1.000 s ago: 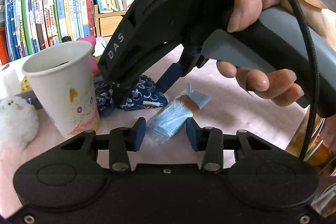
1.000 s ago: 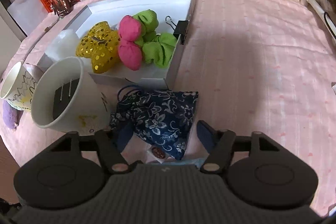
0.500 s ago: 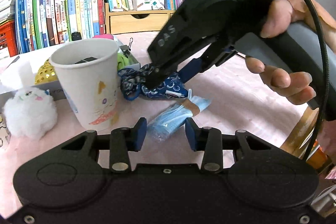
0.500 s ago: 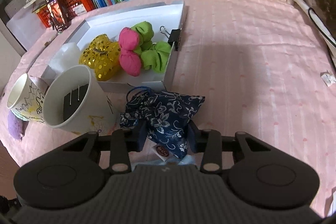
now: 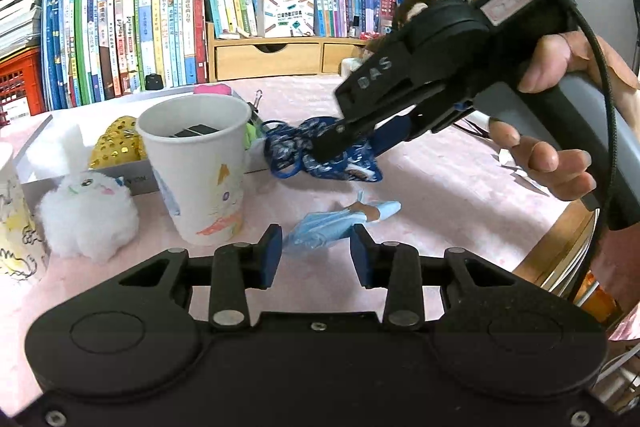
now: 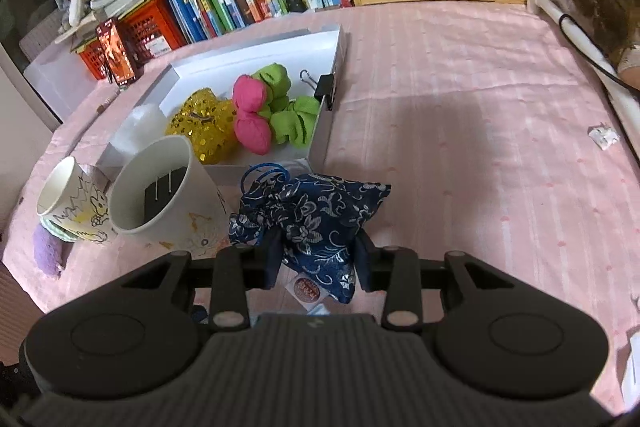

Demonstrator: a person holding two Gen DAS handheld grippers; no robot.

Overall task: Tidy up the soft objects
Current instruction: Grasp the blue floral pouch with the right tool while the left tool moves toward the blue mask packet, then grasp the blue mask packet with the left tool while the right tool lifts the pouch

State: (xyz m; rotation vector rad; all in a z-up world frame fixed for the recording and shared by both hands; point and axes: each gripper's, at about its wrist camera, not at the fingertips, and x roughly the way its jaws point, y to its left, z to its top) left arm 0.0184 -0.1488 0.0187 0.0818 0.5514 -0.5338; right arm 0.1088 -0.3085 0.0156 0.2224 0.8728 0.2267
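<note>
- Now, the white box (image 6: 335, 65) sits on the pink cloth (image 6: 460, 131) with its rim open to the top; inside lie a gold sequin toy (image 6: 204, 125), a pink pouf (image 6: 250, 115) and green poufs (image 6: 288, 107), all bunched touching one another toward the near right corner.
- A black clip (image 6: 326, 89) is clamped on the box's right wall, beside the green poufs.
- Just in front of the box stands a paper cup (image 6: 160, 195), upright, with a dark flat thing inside that I cannot make out.
- A second, smaller cup (image 6: 68, 205) with doodles leans at its left, touching it.
- From the left wrist view a white fluffy toy (image 5: 86, 215) rests on the cloth left of the big cup (image 5: 198, 171), outside the box.
- The right gripper (image 6: 318, 259) has its fingers pressed against both sides of the blue floral pouch (image 6: 316, 211); it is clamped on the pouch's near end.
- That pouch hangs in the gripper just off the cloth in the left view (image 5: 320, 155), close by the box's near wall and right of the big cup; its blue cord loops toward the box.
- The left gripper (image 5: 316, 257) has its fingers apart, holding nothing.
- A light blue packet (image 5: 336, 223) lies on the cloth with its near end between those spread fingertips, not gripped, below the lifted pouch.
</note>
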